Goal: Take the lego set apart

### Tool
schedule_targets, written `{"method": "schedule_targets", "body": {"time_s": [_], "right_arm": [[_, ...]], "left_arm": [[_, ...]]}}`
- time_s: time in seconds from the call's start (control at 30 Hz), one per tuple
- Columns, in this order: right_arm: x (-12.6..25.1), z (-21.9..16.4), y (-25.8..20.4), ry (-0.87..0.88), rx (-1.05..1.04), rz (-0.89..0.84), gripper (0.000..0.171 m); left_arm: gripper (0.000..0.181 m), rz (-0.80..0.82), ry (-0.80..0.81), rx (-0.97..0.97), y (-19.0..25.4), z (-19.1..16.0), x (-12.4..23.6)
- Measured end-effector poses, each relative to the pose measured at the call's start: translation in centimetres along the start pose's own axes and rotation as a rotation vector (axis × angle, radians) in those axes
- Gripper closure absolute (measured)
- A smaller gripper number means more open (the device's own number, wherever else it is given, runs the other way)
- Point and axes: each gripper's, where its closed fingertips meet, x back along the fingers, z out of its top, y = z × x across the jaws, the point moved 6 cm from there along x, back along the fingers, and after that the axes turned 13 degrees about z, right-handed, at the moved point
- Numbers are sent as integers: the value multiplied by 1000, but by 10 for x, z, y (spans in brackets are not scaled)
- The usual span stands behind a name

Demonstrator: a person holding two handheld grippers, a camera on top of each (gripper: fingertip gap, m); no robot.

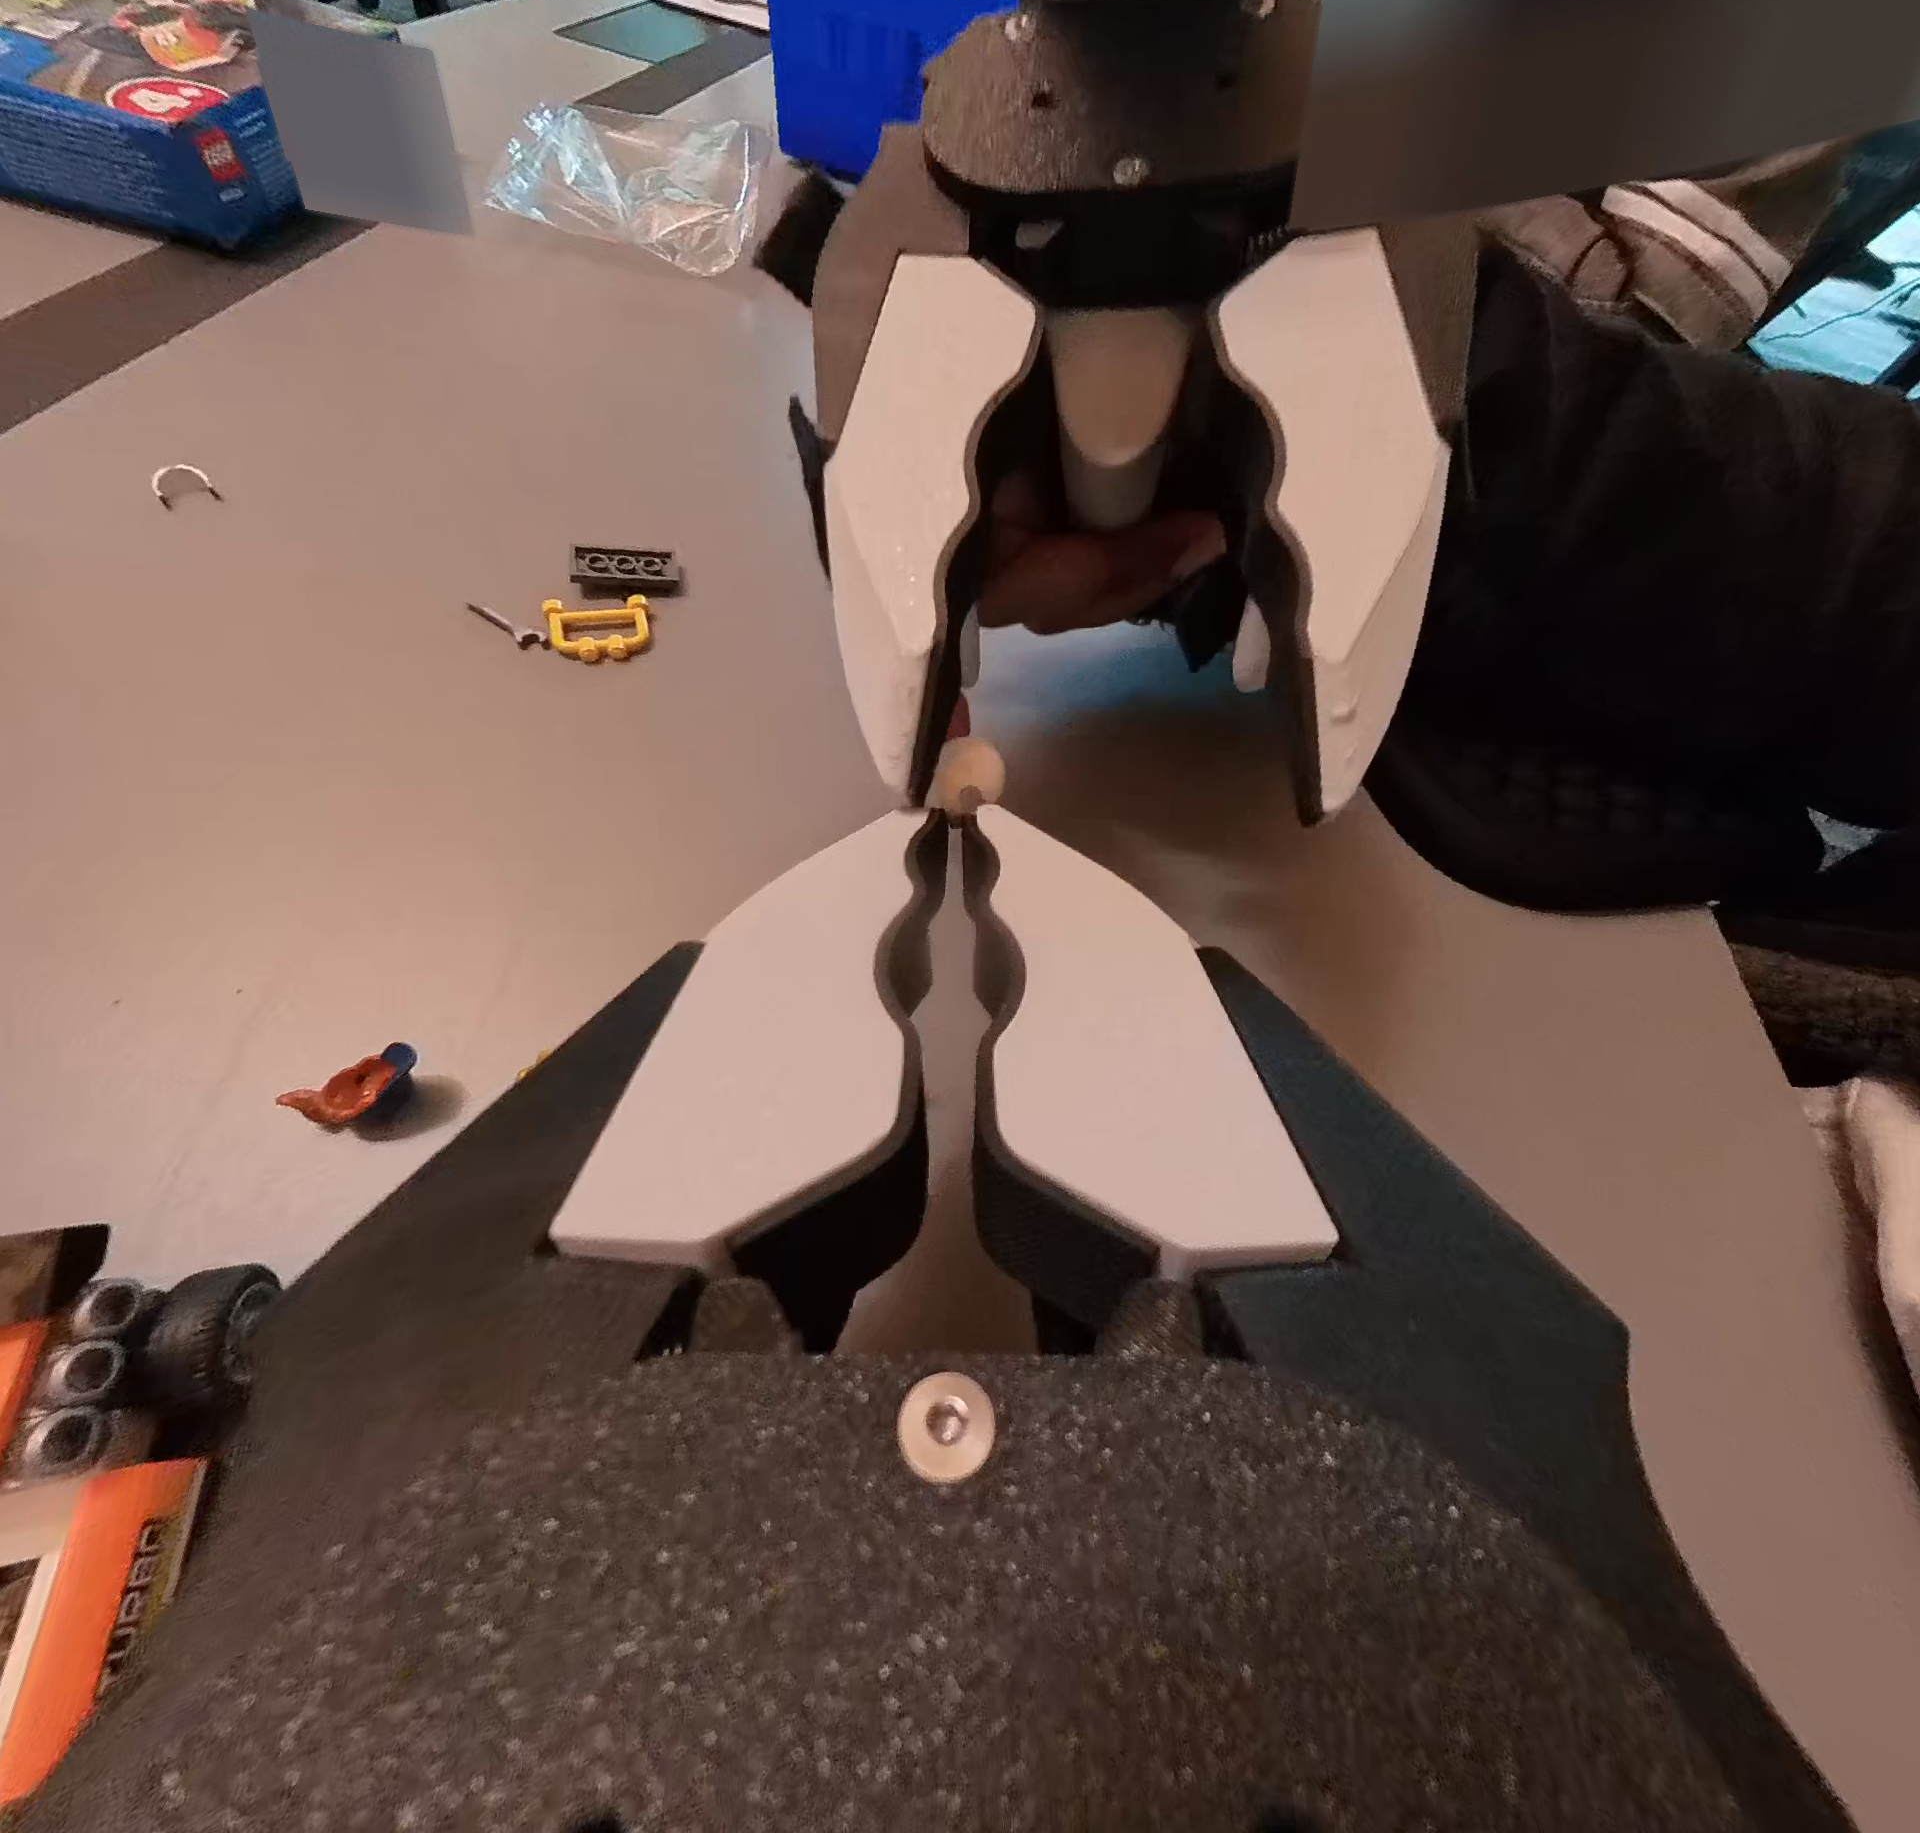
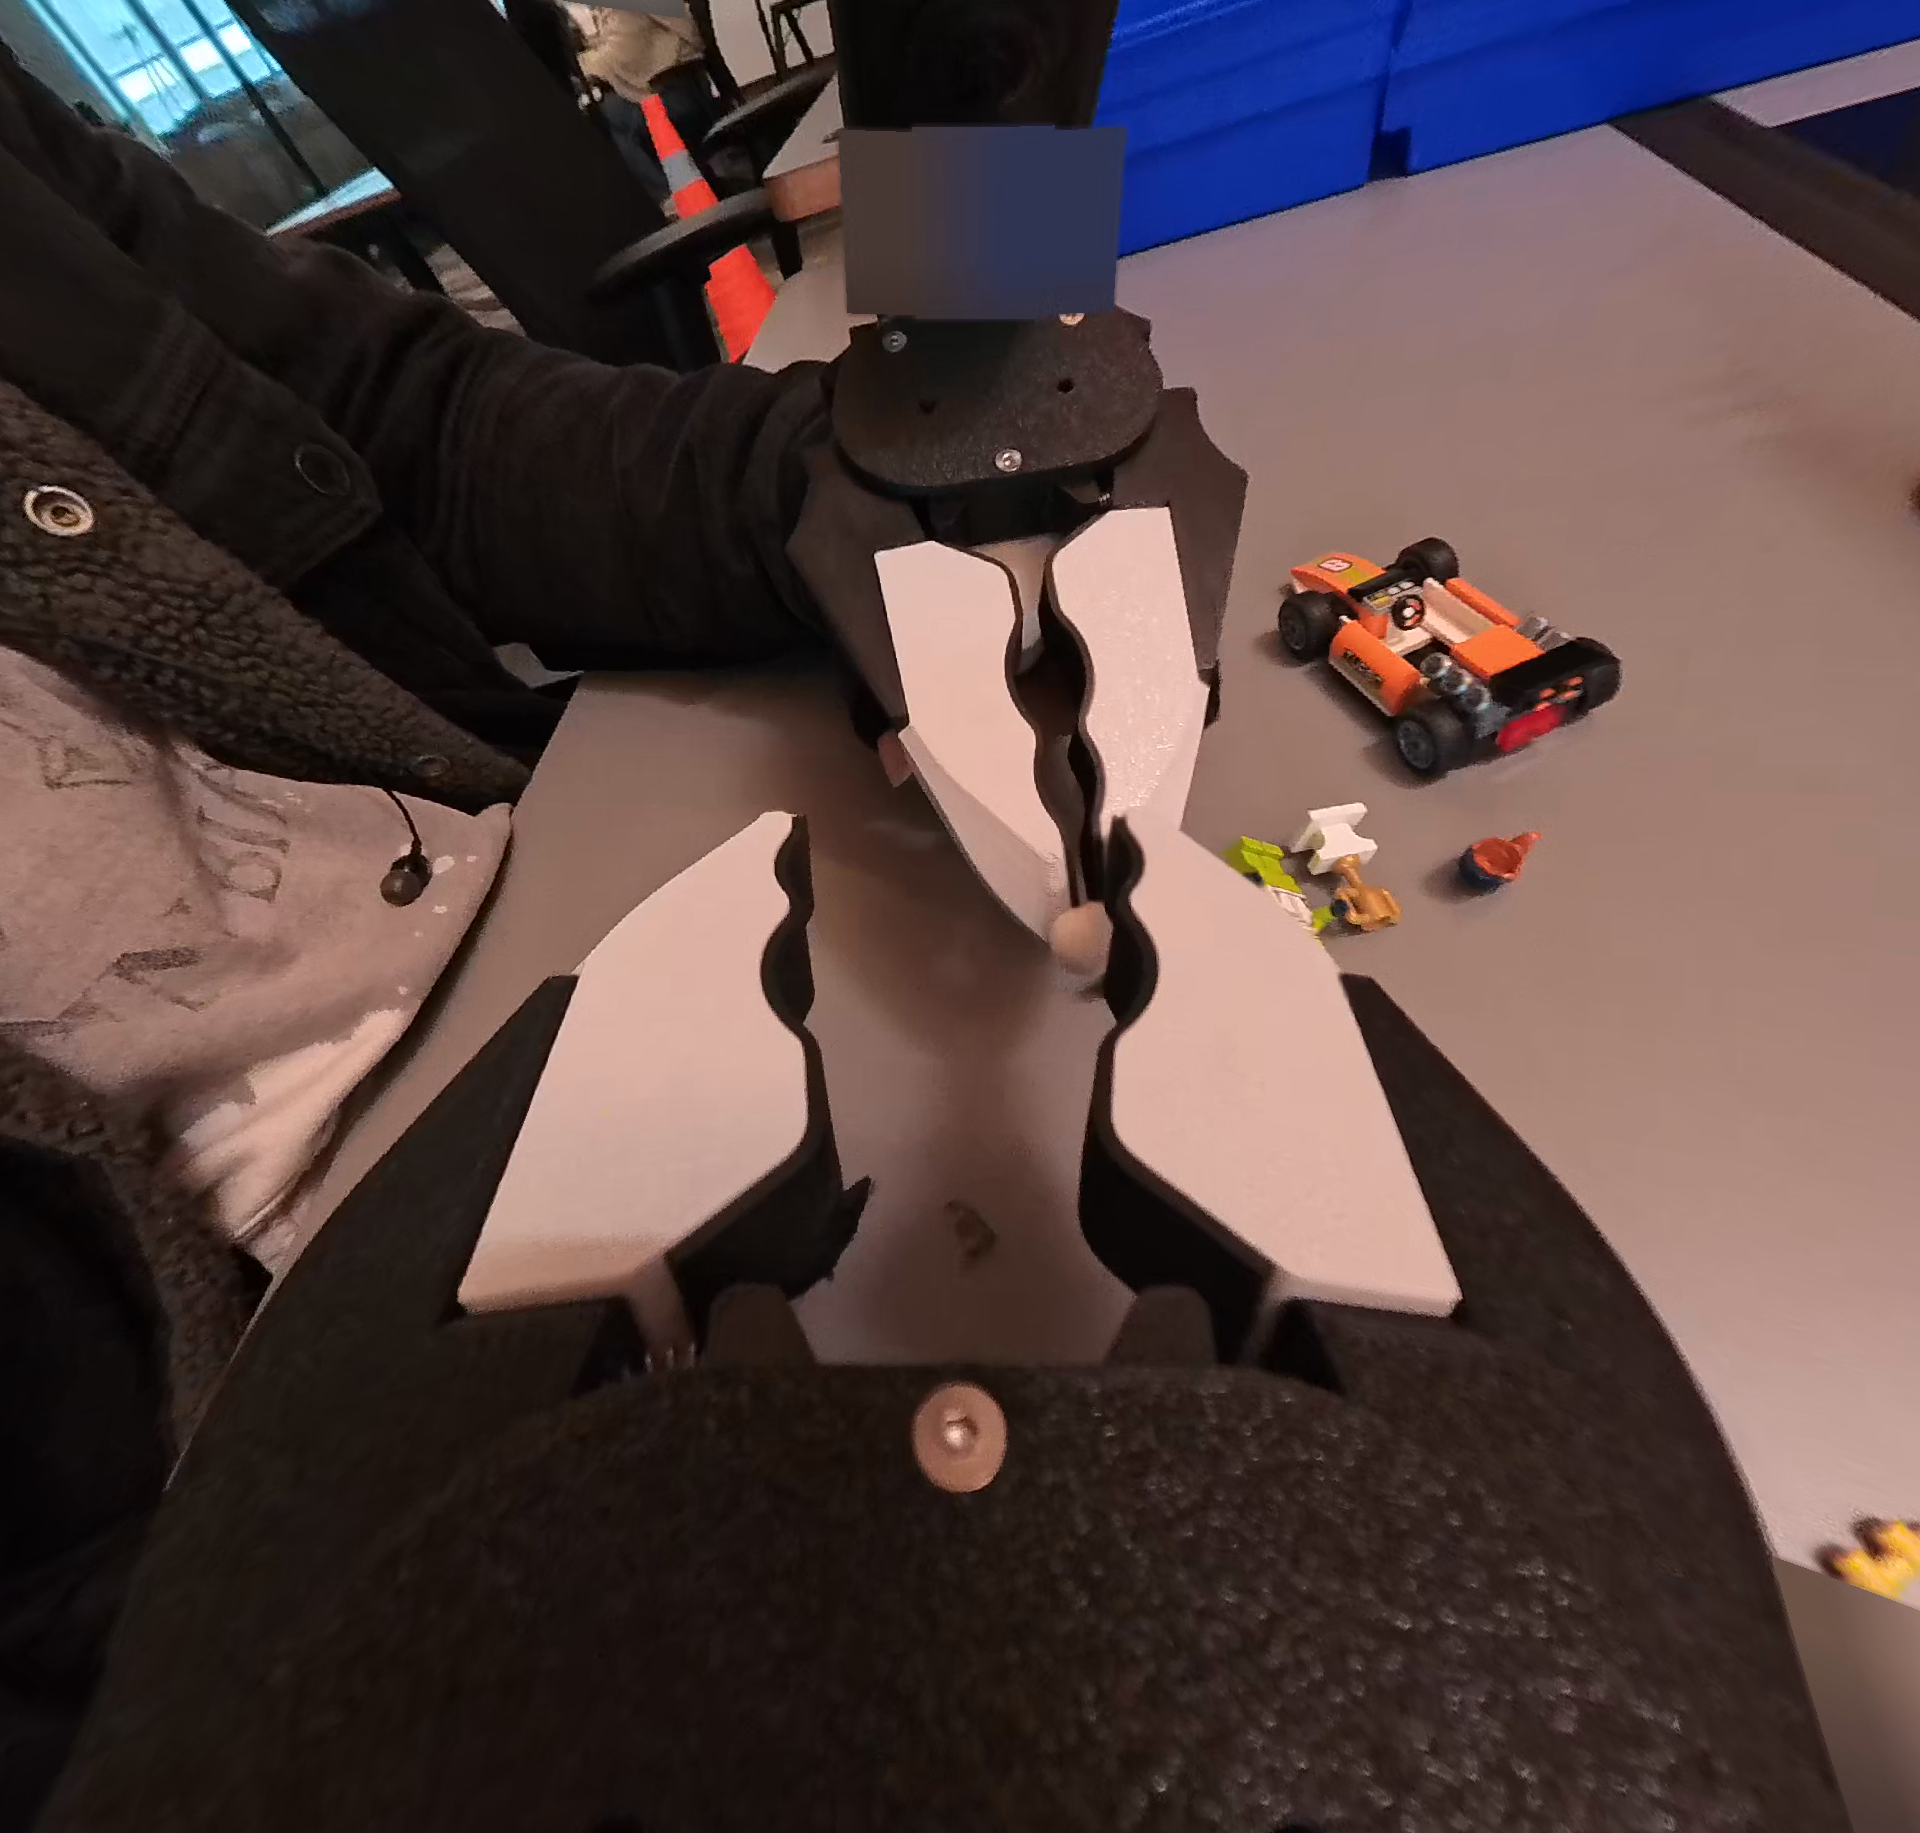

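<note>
My left gripper (image 1: 951, 819) is shut on a small beige round lego piece (image 1: 971, 773) and holds it just above the grey table (image 1: 416, 848). My right gripper (image 1: 1112, 796) faces it from across, open, with one fingertip (image 1: 902, 765) right beside the piece. In the right wrist view my right gripper (image 2: 956, 833) is open and empty. There the left gripper (image 2: 1075, 900) comes in from above, with the beige piece (image 2: 1081, 926) at its tips. The orange lego car (image 2: 1444, 651) stands to the right, apart from both grippers.
Loose pieces lie on the table: a yellow part (image 1: 597, 628), a dark plate (image 1: 625, 568), an orange-and-blue piece (image 1: 353, 1087), and green, white and gold parts (image 2: 1309, 869). A lego box (image 1: 135, 121), a plastic bag (image 1: 634, 183) and blue bins (image 2: 1455, 48) stand at the back. A person's sleeve (image 2: 520, 495) lies along the table edge. Both grippers' tips are roughly 20 cm from the dark plate (image 1: 625, 568).
</note>
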Motion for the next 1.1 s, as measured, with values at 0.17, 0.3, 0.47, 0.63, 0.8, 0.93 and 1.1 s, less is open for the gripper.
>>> {"method": "schedule_targets", "body": {"time_s": [0.17,0.3,0.47,0.63,0.8,0.93,1.1], "right_arm": [[2,0,1,17,8,-10,119],[8,0,2,18,20,-40,121],[8,1,3,26,26,-44,122],[8,2,3,30,26,-46,121],[8,2,3,30,24,-44,120],[8,2,3,35,25,-49,120],[15,7,6,88,28,-75,123]], "left_arm": [[180,3,57,112,-12,8,8],[181,-53,156,241,-20,19,20],[181,1,106,195,-25,12,19],[181,14,49,109,-16,6,9],[178,21,38,87,-14,4,7],[178,34,44,75,-15,6,9],[177,-3,45,9,-6,9,10]]}}
